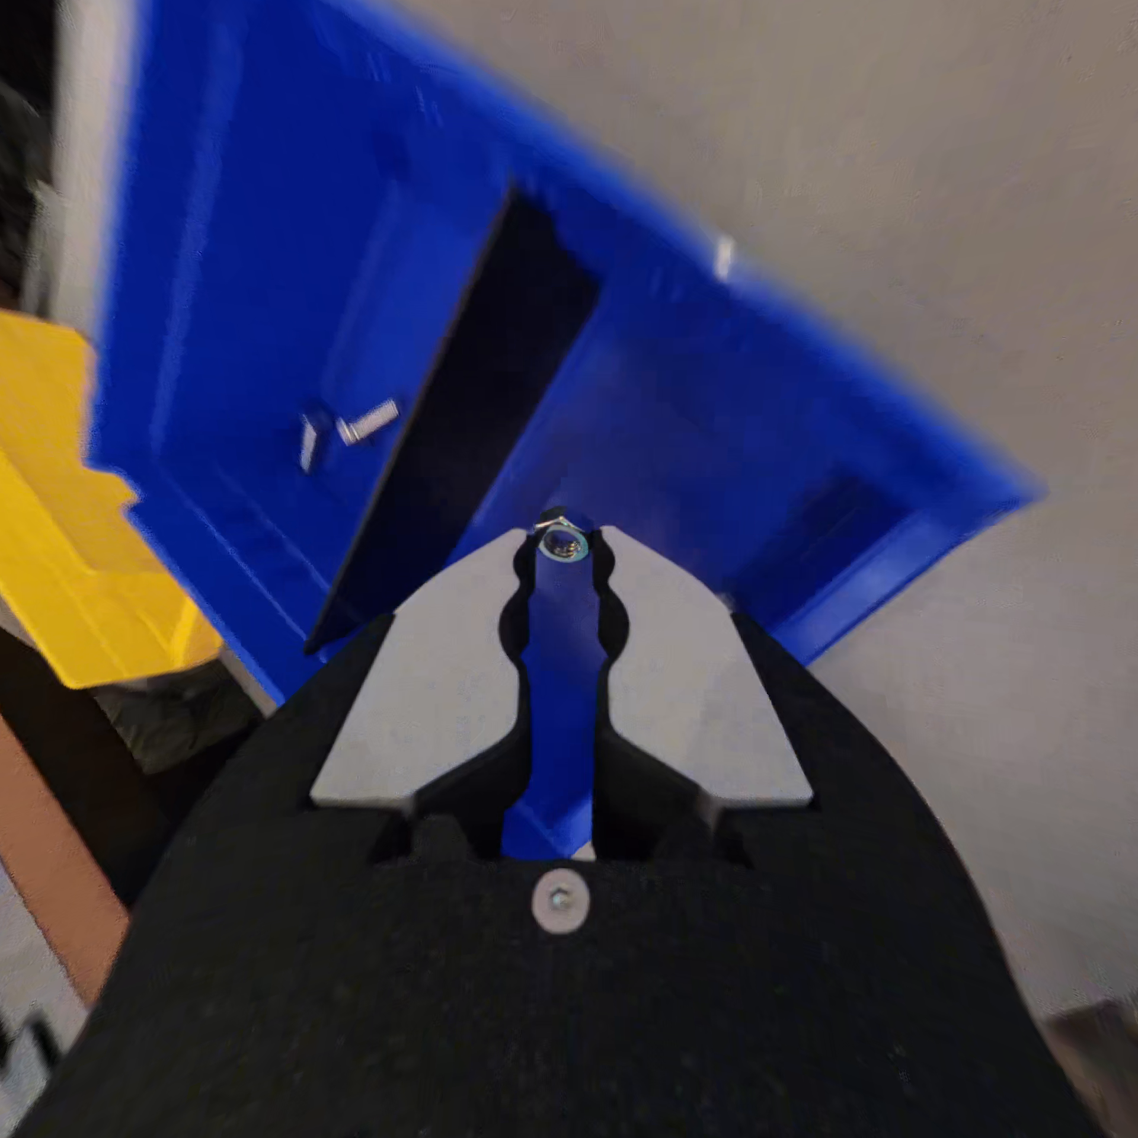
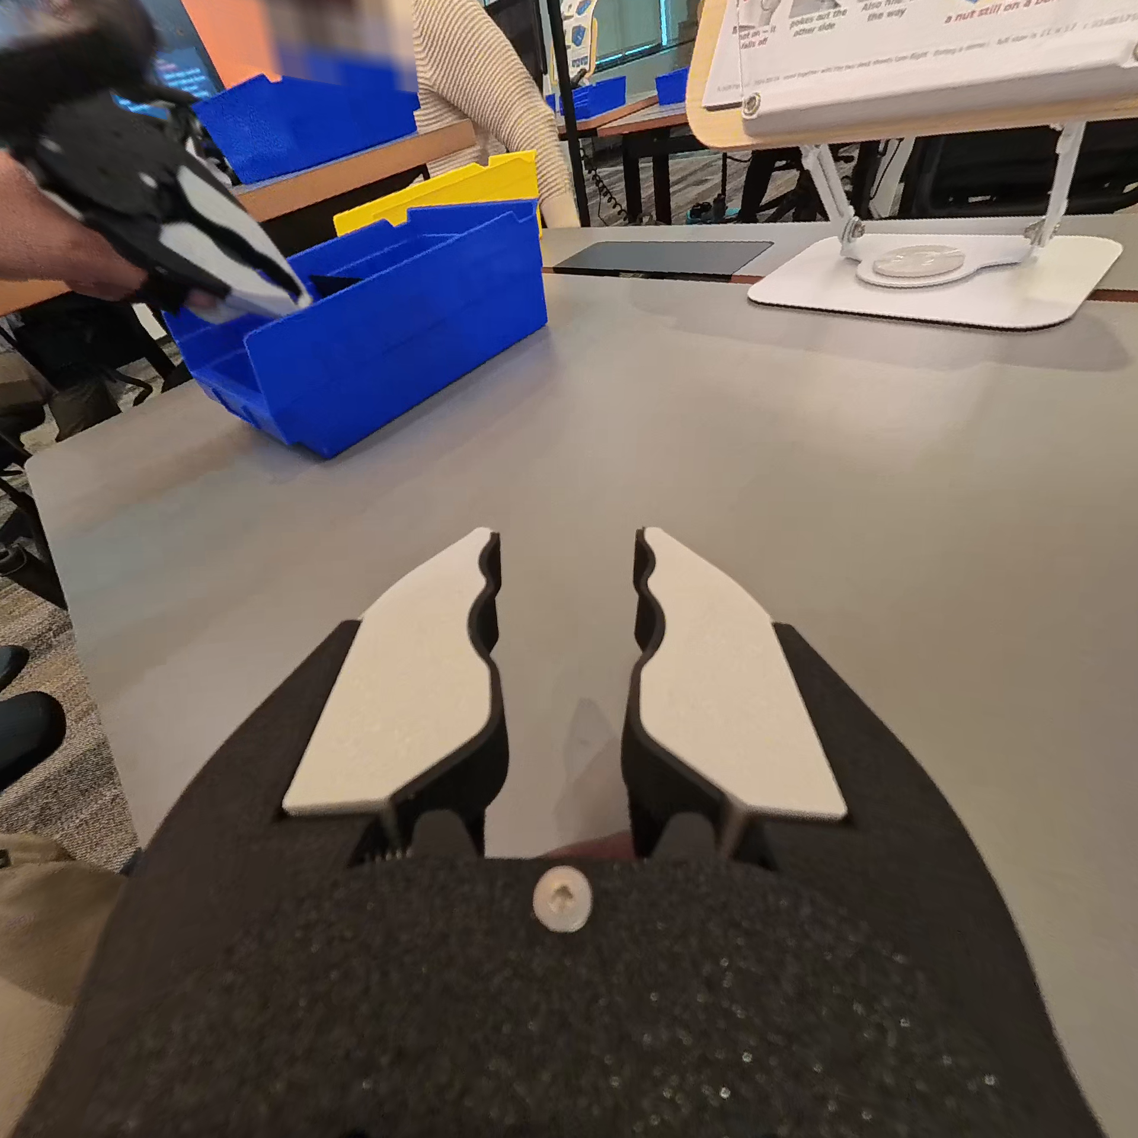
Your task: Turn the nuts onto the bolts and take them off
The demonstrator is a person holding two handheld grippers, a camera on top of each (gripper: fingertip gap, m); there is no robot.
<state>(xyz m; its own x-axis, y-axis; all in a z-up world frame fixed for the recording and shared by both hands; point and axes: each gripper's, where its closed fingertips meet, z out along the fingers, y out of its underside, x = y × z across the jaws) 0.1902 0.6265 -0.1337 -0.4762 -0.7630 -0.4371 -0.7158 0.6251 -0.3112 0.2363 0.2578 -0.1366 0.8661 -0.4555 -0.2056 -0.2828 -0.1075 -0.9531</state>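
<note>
My left gripper (image 1: 561,537) is shut on a small silver nut (image 1: 560,545) and holds it above the blue bin (image 1: 246,258). A black divider (image 1: 468,419) splits the bin. Two silver bolts (image 1: 345,428) lie in the bin's left compartment, and one more metal piece (image 1: 723,255) lies by its far wall. In the right wrist view the left gripper (image 2: 295,295) reaches into the blue bin (image 2: 394,363) at the table's far left. My right gripper (image 2: 566,545) is open and empty, low over the grey table (image 2: 800,492).
A yellow bin (image 1: 68,523) stands beside the blue one, also seen behind it in the right wrist view (image 2: 468,191). A white stand (image 2: 936,277) with a printed sheet is at the far right. A black mat (image 2: 665,255) lies at the back. A person stands behind. There is about 40 cm between the tips of the two grippers.
</note>
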